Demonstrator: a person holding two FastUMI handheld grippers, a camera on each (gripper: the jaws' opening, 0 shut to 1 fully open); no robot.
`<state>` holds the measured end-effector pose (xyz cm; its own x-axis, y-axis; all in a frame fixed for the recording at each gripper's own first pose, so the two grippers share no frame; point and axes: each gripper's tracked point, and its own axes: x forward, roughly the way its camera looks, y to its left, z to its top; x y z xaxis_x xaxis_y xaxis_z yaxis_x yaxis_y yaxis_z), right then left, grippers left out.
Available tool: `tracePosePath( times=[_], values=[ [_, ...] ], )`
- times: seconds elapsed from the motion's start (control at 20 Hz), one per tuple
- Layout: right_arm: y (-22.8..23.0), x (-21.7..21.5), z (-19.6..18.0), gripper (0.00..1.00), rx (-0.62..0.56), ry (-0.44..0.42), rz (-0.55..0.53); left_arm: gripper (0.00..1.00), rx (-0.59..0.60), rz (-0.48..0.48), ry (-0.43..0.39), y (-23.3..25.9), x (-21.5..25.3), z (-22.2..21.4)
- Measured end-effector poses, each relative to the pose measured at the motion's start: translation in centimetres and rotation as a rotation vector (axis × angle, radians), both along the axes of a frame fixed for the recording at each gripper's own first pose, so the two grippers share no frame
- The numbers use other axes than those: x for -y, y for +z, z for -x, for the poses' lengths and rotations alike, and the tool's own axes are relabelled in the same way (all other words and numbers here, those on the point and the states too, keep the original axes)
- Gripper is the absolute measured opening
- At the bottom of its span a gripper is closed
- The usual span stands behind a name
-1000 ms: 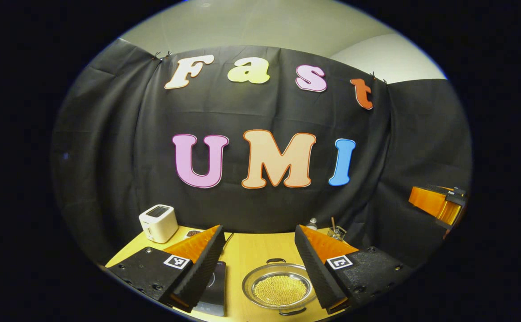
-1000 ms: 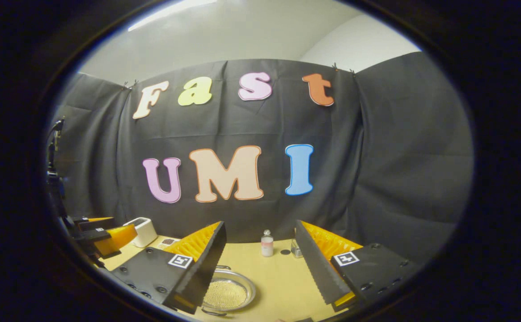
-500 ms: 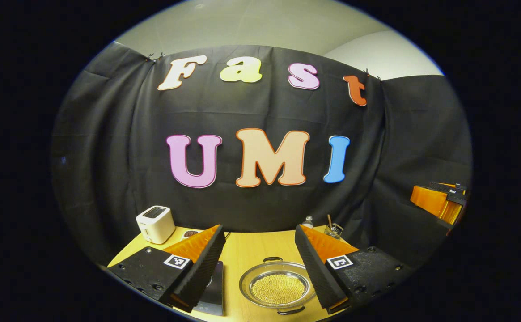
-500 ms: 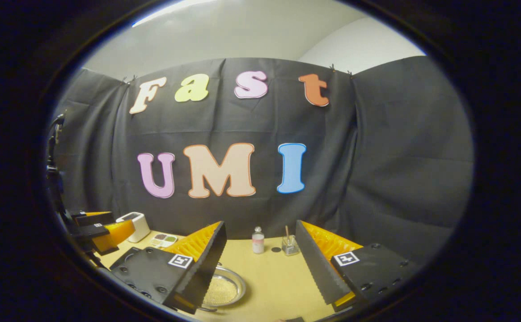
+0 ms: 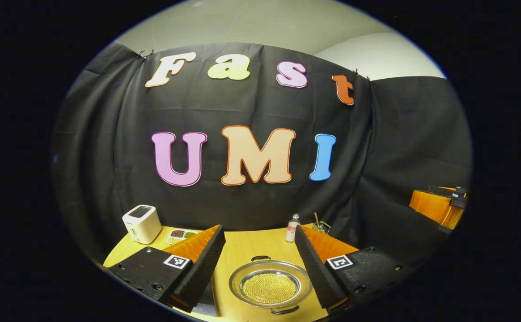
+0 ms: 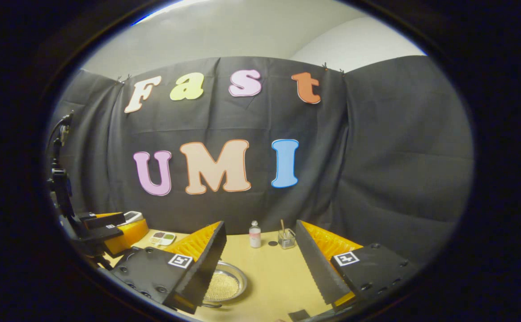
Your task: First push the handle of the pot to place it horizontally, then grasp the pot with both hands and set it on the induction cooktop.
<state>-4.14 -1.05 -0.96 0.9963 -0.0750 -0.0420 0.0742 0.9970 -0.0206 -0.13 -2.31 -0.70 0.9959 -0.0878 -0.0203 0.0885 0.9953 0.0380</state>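
Note:
A shallow silvery pot (image 5: 269, 286) holding golden beads sits on the wooden table (image 5: 242, 246), low between the fingers of my left gripper (image 5: 258, 230), which is open and above it. One black loop handle (image 5: 260, 258) points away and the other (image 5: 285, 310) points toward the camera. The black induction cooktop (image 5: 205, 300) lies left of the pot, mostly hidden behind a finger. In the right gripper view the pot (image 6: 226, 284) shows at lower left, partly behind a finger of my open right gripper (image 6: 260, 226). The left gripper (image 6: 108, 230) hovers at that view's left edge.
A white toaster (image 5: 141, 223) and a small compartment dish (image 5: 182, 234) stand at the table's back left. A small bottle (image 5: 292, 228) and a glass jar with a stick (image 5: 320, 227) stand at the back right. The right gripper (image 5: 439, 205) hangs at the far right.
Both views have swung to the right, so the pot, toaster and bottle have drifted left in the frames. The pot has not moved on the table. Both grippers stay open.

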Motion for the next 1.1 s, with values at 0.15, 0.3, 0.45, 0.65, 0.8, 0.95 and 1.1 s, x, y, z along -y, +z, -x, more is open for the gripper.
tracePosePath(
  times=[0.15, 0.3, 0.45, 0.65, 0.8, 0.95, 1.1],
  values=[
    [0.1, -0.5, 0.3, 0.93, -0.001, -0.008, -0.014, 0.95, -0.002, -0.009, -0.013, 0.0, -0.2, -0.1],
    [0.2, -0.5, 0.8, 0.93, 0.003, -0.031, -0.015, 0.95, -0.008, -0.021, -0.046, -0.1, 0.4, -0.4],
    [-0.1, -0.3, 1.4, 0.93, -0.003, -0.064, -0.009, 0.95, -0.019, -0.015, -0.092, -0.4, 1.3, -0.5],
    [-0.8, -0.9, 1.9, 0.93, -0.021, -0.085, -0.008, 0.95, -0.024, -0.002, -0.117, -0.7, 0.9, -0.2],
    [-1.8, -1.8, 2.1, 0.93, -0.04, -0.082, 0.0, 0.96, -0.025, 0.005, -0.108, -1.0, -0.3, -0.1],
    [-2.9, -2.9, 1.9, 0.93, -0.064, -0.07, 0.003, 0.96, -0.02, 0.008, -0.087, -1.0, -1.8, 0.4],
    [-4.0, -4.4, 1.7, 0.94, -0.091, -0.035, -0.01, 0.96, -0.002, 0.005, -0.054, -0.8, -3.3, 0.9]
  ],
)
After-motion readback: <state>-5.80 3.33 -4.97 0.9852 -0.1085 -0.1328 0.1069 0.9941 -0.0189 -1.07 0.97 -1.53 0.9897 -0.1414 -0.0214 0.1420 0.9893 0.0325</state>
